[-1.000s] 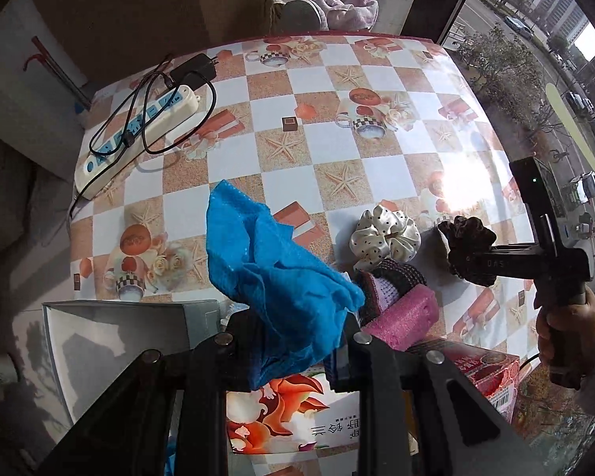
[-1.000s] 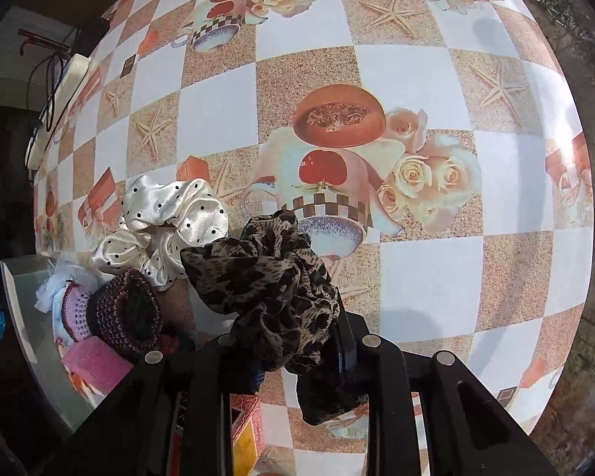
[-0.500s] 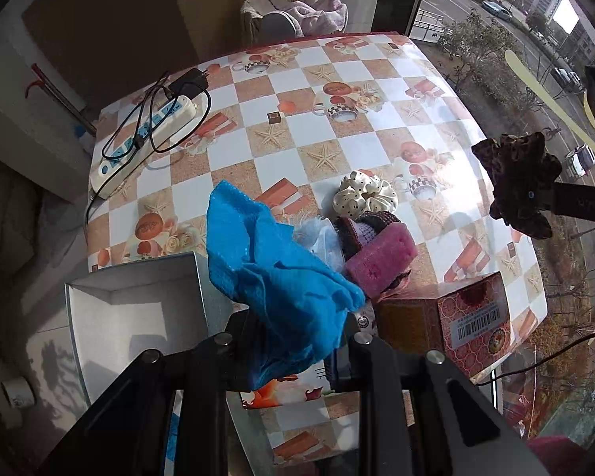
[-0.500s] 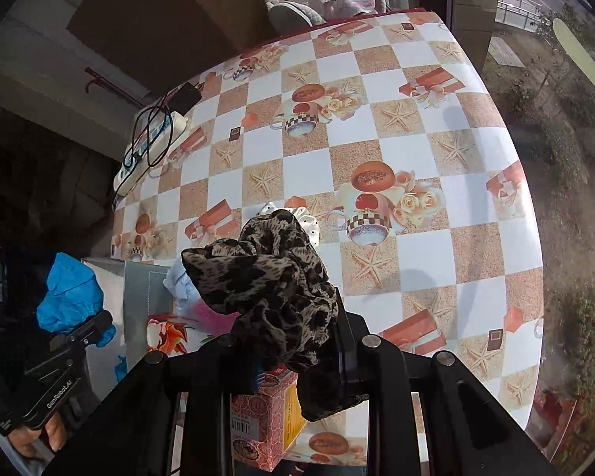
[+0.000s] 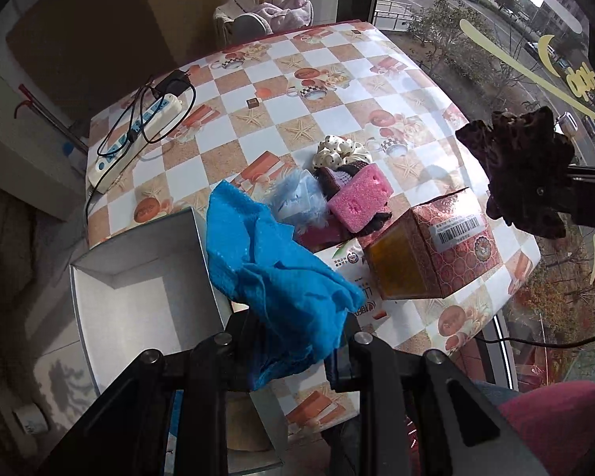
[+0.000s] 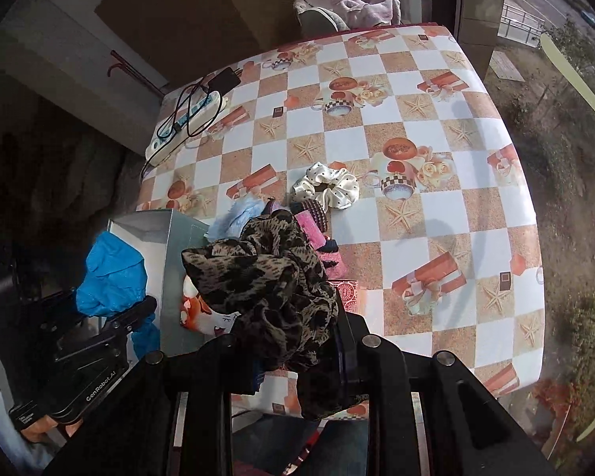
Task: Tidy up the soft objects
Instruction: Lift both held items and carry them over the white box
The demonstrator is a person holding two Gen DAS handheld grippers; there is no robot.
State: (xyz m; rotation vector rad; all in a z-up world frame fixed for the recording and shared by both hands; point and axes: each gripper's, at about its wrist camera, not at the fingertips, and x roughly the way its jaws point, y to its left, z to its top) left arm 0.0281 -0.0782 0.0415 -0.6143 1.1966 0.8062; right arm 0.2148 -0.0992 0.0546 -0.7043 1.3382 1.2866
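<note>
The left gripper [image 5: 293, 341] clenched a crumpled blue cloth [image 5: 273, 261]; the right gripper [image 6: 297, 351] clenched a leopard-print fabric scrunchie [image 6: 265, 277]. Only the left view showed the red patterned box's [image 5: 452, 254] barcode.

Bare far tabletop [image 6: 448, 127], power strip [image 5: 135, 139] at left edge, soft pile [image 5: 349, 194] and red carton [image 5: 448, 254] crowding near edge

You have two scrunchies: a leopard-print scrunchie [image 6: 265, 277] and a cream polka-dot scrunchie [image 6: 324, 189]. You also have one blue cloth [image 5: 273, 273], one pink sponge [image 5: 359, 202], one pale blue fluffy piece [image 5: 297, 198], one open grey box [image 5: 139, 285], one red carton [image 5: 448, 250] and one power strip [image 5: 135, 141].
</note>
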